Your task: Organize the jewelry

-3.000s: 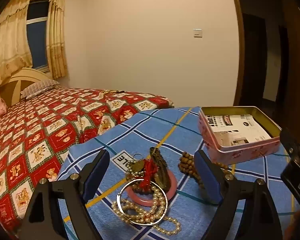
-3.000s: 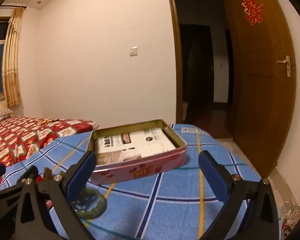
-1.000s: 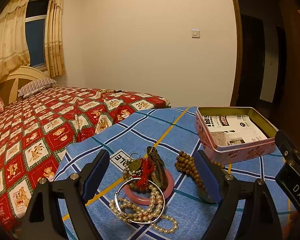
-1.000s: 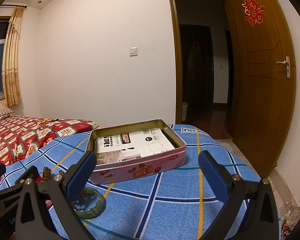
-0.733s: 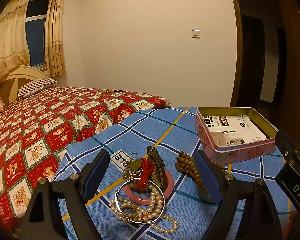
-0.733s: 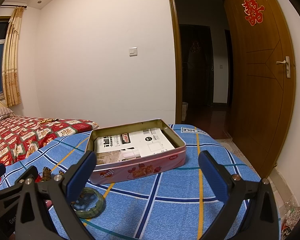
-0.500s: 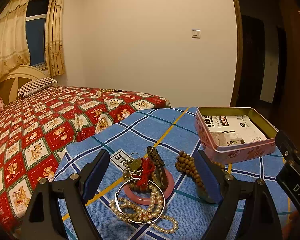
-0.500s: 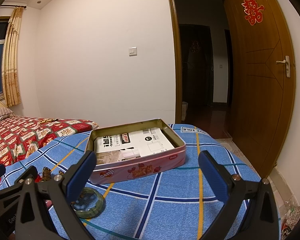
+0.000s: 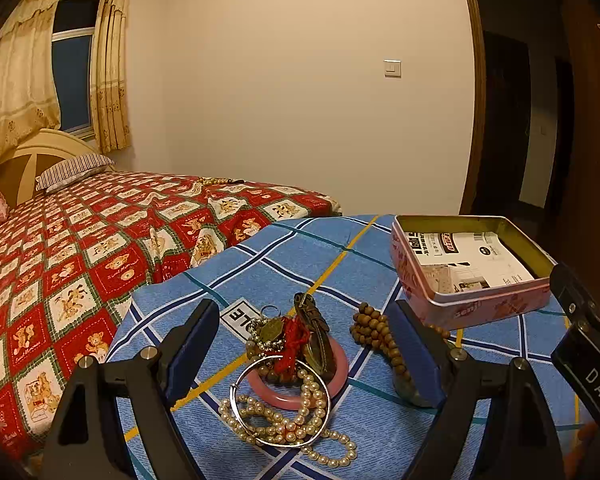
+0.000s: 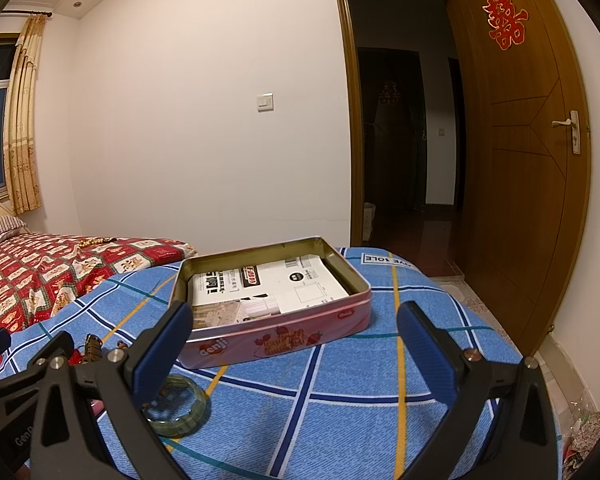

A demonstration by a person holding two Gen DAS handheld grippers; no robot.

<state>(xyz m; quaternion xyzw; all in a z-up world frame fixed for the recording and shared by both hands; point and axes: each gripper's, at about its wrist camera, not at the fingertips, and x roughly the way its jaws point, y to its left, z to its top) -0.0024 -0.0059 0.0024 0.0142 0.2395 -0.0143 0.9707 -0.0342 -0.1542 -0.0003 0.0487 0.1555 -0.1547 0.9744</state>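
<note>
A pile of jewelry lies on the blue checked cloth (image 9: 300,264): a pearl necklace (image 9: 320,436), a silver bangle (image 9: 236,400), a pink bangle (image 9: 340,372), a red tassel charm (image 9: 294,340) and brown wooden beads (image 9: 370,330). My left gripper (image 9: 304,340) is open just above and around the pile, empty. An open pink tin (image 9: 472,308) lined with printed paper stands at the right; it also shows in the right wrist view (image 10: 276,336). My right gripper (image 10: 292,344) is open and empty in front of the tin. A green bangle (image 10: 180,404) lies by its left finger.
A bed with a red patterned cover (image 9: 80,248) lies left of the table. A wooden door (image 10: 516,200) stands open at the right beside a dark doorway. The table's right edge (image 10: 512,348) drops to the floor.
Over the three seconds the left gripper drew back and up slightly from the jewelry pile. In the last second both grippers stay almost still.
</note>
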